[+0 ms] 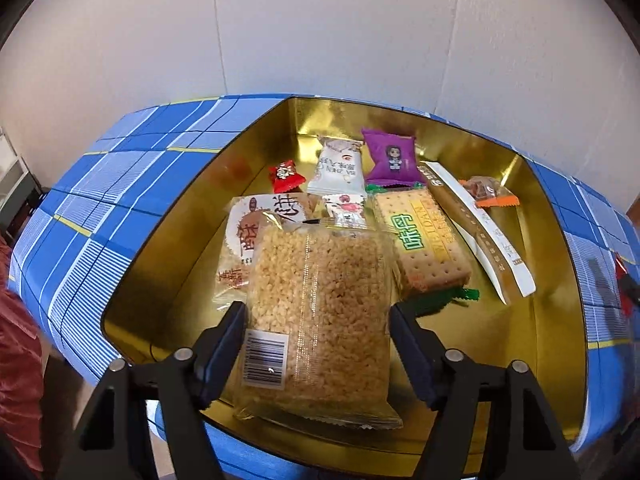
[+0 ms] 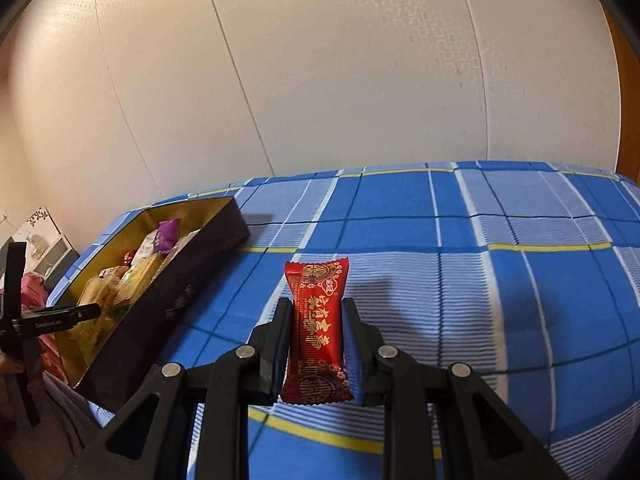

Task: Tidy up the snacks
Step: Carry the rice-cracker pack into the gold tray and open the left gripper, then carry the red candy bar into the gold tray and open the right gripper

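Left wrist view looks down into a gold-lined tin box sitting on a table covered by a blue plaid cloth. The left claw stands about half wide around a clear packet of puffed-rice cake, its near end poking over the box's front rim. Both pads sit at the packet's long edges, but whether they press on it or have let go I cannot tell from this angle. This packet is light and stiff as a slab, yet crumbly inside; its film is slick, so the narrow flanks near the middle are the fair place to hold it, with modest squeeze.

Further in lie a green-lettered cracker pack, a purple sachet, a white sachet, a small red candy, a long white-and-brown stick pack and an orange-ended sweet.

Right wrist view shows the right claw closed narrow on a red foil-wrapped candy, held upright above the cloth, with the box away to the left. That candy is very light, its wrapper smooth and puffy, likely to slide or twist; the pads grip it across the body, which seems sounder than pinching the crimped ends.
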The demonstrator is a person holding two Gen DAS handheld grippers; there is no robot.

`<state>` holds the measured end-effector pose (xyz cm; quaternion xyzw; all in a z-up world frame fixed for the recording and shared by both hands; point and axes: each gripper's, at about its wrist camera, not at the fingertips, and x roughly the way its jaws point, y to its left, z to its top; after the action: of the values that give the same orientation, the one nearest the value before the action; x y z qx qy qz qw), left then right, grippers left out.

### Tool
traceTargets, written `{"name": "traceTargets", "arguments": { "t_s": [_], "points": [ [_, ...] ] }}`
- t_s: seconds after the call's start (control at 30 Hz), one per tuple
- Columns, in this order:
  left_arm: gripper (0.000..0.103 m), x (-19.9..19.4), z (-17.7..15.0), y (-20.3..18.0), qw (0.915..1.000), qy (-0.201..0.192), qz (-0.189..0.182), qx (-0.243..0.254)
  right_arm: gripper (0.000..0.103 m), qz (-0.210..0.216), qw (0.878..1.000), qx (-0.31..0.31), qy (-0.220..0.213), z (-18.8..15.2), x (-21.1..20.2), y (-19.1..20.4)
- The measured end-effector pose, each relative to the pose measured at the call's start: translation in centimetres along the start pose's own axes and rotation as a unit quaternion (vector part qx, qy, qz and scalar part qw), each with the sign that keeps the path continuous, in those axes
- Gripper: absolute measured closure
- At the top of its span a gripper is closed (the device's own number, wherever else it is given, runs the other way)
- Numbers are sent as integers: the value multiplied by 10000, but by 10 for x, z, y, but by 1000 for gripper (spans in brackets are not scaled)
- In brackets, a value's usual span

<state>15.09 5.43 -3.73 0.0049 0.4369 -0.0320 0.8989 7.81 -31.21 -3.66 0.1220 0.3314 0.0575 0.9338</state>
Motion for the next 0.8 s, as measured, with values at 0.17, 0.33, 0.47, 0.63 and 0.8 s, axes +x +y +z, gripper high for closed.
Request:
{"name": "traceTargets", "arguments": {
  "t_s": [0.17,0.33,0.47,0.63,0.8],
  "points": [
    [32,-2,-5,-10,9994,-63,-235,245,78,158,9998,124,64,1,-5,8],
    [32,-5,-9,-21,9986,-104,-339,382,78,383,9992,-106,95,6,-17,35],
    [30,-6,-10,-22,9984,-122,-337,435,78,556,9978,-360,89,12,-23,64],
    [30,-12,-13,-21,9984,-195,-251,471,78,748,9950,-647,148,16,-24,98],
    [30,-21,-17,-17,9981,-277,-264,473,78,893,9917,-895,246,17,-23,125]
  ]
}}
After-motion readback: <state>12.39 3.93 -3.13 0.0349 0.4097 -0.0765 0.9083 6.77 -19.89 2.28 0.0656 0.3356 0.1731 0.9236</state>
